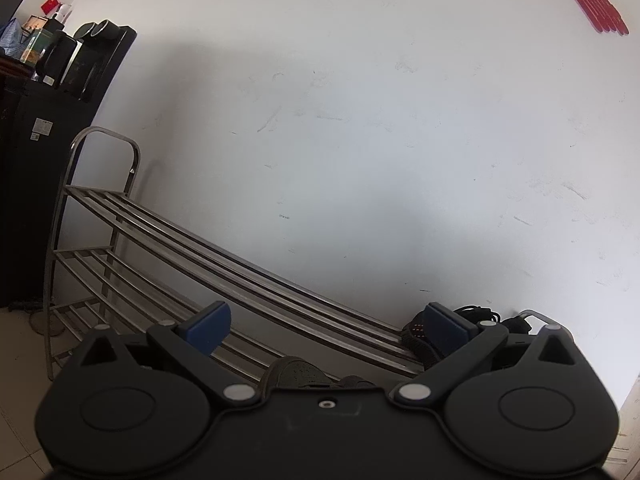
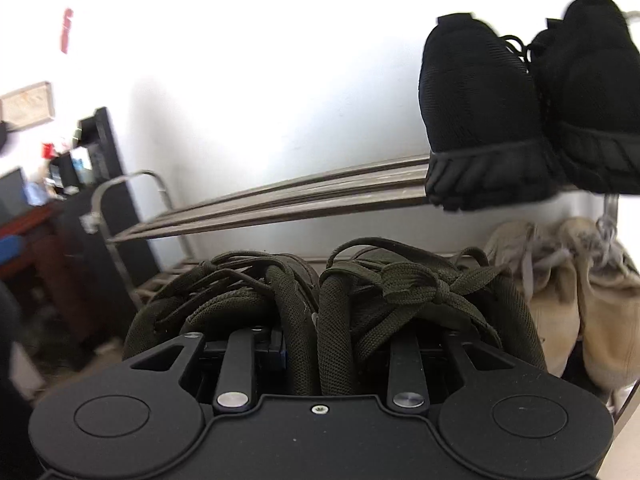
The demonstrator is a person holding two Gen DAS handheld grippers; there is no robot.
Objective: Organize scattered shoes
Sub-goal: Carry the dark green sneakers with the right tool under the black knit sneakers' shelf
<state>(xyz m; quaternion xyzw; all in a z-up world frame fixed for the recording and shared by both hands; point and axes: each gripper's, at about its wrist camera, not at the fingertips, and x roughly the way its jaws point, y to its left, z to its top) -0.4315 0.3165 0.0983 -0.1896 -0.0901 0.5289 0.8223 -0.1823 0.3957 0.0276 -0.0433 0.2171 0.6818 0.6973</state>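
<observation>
Right gripper (image 2: 316,344) squeezes two dark green lace-up shoes (image 2: 384,300) together, in front of the metal shoe rack (image 2: 280,196). Left gripper (image 1: 328,328) is wide open, holding nothing

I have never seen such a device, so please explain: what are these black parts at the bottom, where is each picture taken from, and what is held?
A person holds one claw in each hand, and each carries a camera looking along its two fingers. The left view shows the left claw open and empty before a metal shoe rack. The right view shows the right claw closed on a pair of olive green shoes, pinching their inner sides together. Black sneakers stand on the top shelf, beige shoes lower down.
</observation>
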